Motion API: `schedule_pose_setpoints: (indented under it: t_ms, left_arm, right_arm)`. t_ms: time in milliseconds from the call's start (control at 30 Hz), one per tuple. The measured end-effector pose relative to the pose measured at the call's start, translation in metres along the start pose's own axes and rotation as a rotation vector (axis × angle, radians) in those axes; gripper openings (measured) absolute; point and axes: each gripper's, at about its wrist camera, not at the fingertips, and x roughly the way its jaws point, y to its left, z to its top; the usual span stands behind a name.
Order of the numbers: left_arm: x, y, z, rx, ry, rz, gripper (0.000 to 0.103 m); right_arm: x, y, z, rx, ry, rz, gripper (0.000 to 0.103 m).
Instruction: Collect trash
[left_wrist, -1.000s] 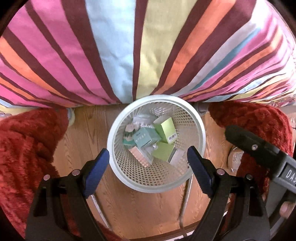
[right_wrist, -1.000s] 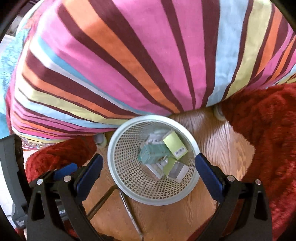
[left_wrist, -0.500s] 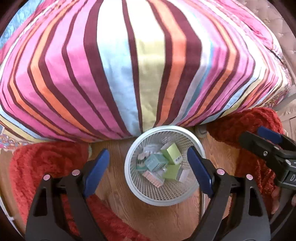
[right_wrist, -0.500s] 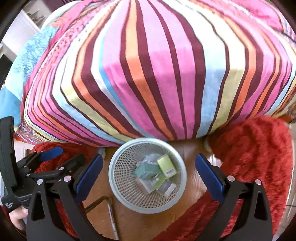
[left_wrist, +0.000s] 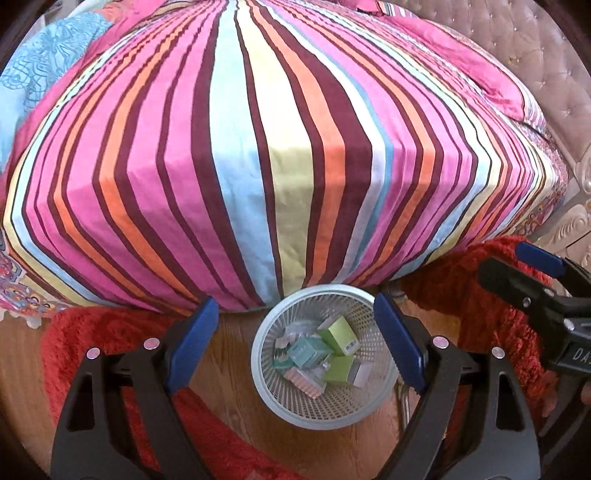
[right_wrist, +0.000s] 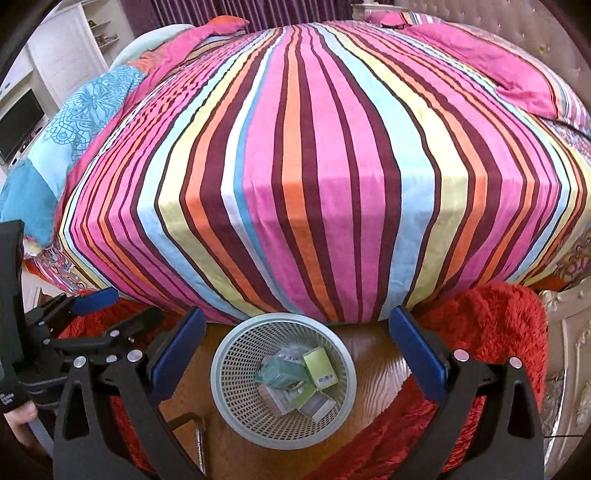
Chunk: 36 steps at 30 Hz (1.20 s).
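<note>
A white mesh waste basket (left_wrist: 373, 413) stands on the wood floor at the foot of the bed; it also shows in the right wrist view (right_wrist: 236, 413). It holds several small boxes, among them a light green box (left_wrist: 338, 334) (right_wrist: 320, 367) and a teal box (left_wrist: 306, 350) (right_wrist: 279, 371). My left gripper (left_wrist: 295, 343) is open and empty, high above the basket. My right gripper (right_wrist: 295, 358) is open and empty, also high above it. The right gripper shows at the right edge of the left wrist view (left_wrist: 535, 291), and the left gripper shows at the left of the right wrist view (right_wrist: 88, 321).
A bed with a striped cover (left_wrist: 288, 155) (right_wrist: 314, 166) fills the upper part of both views. Red shaggy rugs (left_wrist: 480, 295) (right_wrist: 495, 325) lie on both sides of the basket. A tufted headboard (left_wrist: 535, 66) is at the right, white cabinets (right_wrist: 66, 51) at the far left.
Both grippers have risen and pulled back from the basket, so it looks smaller and the whole bed top has come into view. Both stay open and empty.
</note>
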Motion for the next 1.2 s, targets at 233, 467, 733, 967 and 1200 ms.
schedule_pose_setpoints:
  t_ms: [233,467,733,967,1200]
  left_arm:
    - [-0.005,-0.002,0.002,0.03,-0.028,0.028,0.084]
    - [-0.006,-0.009,0.003,0.066,-0.05,0.021,0.084]
    - [-0.004,-0.009,0.002,0.061,-0.051,0.022,0.084]
    - [-0.002,-0.005,0.003,0.041,-0.045,0.029,0.084]
    - [-0.004,-0.003,0.004,0.029,-0.046,0.021,0.084]
  right_arm:
    - [0.002,0.001,-0.002,-0.005,-0.009,-0.001,0.095]
    - [-0.007,-0.003,0.004,-0.009,-0.06,-0.025,0.095]
    - [-0.001,-0.002,0.002,-0.014,-0.053,-0.034,0.095]
    - [-0.003,-0.003,0.002,-0.006,-0.058,-0.039,0.095]
    - [-0.007,0.001,0.002,-0.031,-0.067,-0.044,0.095]
